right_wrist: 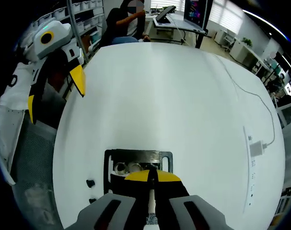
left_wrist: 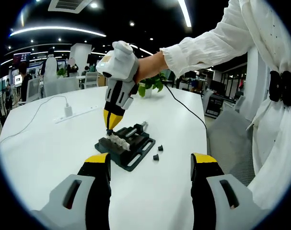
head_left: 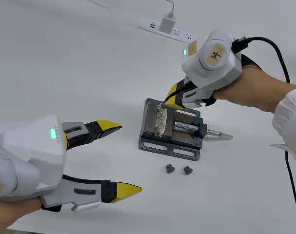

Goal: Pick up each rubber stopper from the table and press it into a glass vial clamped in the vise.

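A grey vise [head_left: 171, 141] on the white table clamps a row of clear glass vials [head_left: 160, 120]. My right gripper [head_left: 168, 103] hangs tip-down right over the vials, jaws shut, with a small dark stopper [left_wrist: 108, 130] peeking from the tips. In the right gripper view the shut jaws [right_wrist: 152, 175] cover part of the vise [right_wrist: 111, 158], and vial mouths [right_wrist: 126, 166] show just beyond. Two loose black rubber stoppers [head_left: 170, 168] [head_left: 187, 170] lie in front of the vise. My left gripper [head_left: 122, 157] waits open and empty at the near left.
A white power strip [head_left: 167, 30] with a plugged-in charger lies at the table's far side. A black cable [head_left: 279, 53] trails from the right gripper. The vise handle [head_left: 220, 135] sticks out to the right. Bare tabletop lies left of the vise.
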Tool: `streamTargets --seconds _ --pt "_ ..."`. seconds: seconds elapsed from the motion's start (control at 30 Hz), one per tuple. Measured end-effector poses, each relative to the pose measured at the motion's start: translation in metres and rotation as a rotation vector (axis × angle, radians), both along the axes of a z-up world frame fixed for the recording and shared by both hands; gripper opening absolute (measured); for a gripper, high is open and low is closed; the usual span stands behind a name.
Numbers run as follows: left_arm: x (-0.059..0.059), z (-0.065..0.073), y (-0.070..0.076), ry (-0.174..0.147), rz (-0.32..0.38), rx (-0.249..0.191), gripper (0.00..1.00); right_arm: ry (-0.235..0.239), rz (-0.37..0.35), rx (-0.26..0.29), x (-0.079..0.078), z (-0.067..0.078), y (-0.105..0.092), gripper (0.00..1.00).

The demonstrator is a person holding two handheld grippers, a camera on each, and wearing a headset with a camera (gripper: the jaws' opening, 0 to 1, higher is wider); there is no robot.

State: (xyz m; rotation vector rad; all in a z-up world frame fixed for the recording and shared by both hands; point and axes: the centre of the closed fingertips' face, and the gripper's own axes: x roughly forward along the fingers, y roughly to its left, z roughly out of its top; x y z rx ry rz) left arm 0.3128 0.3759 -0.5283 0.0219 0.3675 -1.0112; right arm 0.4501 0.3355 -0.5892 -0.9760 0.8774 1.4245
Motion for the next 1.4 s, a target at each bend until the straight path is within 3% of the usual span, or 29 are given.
streamTargets --seconds 0.43,0.63,1.07,1.4 --pt "0.004 0.000 -0.002 0.002 0.004 -0.002 0.66 0.002 0.021 -0.011 0.008 -0.003 -0.004 0.00" --pt "0.005 0.001 -0.002 0.000 0.004 -0.001 0.66 -0.027 0.073 -0.038 0.007 -0.002 -0.004 0.00" --pt "0.009 0.005 0.000 0.000 0.012 -0.007 0.65 0.013 0.076 -0.080 0.010 -0.003 -0.001 0.00" --pt "0.010 0.006 0.002 -0.003 0.012 -0.006 0.65 -0.003 0.089 -0.088 0.006 -0.001 0.000 0.00"
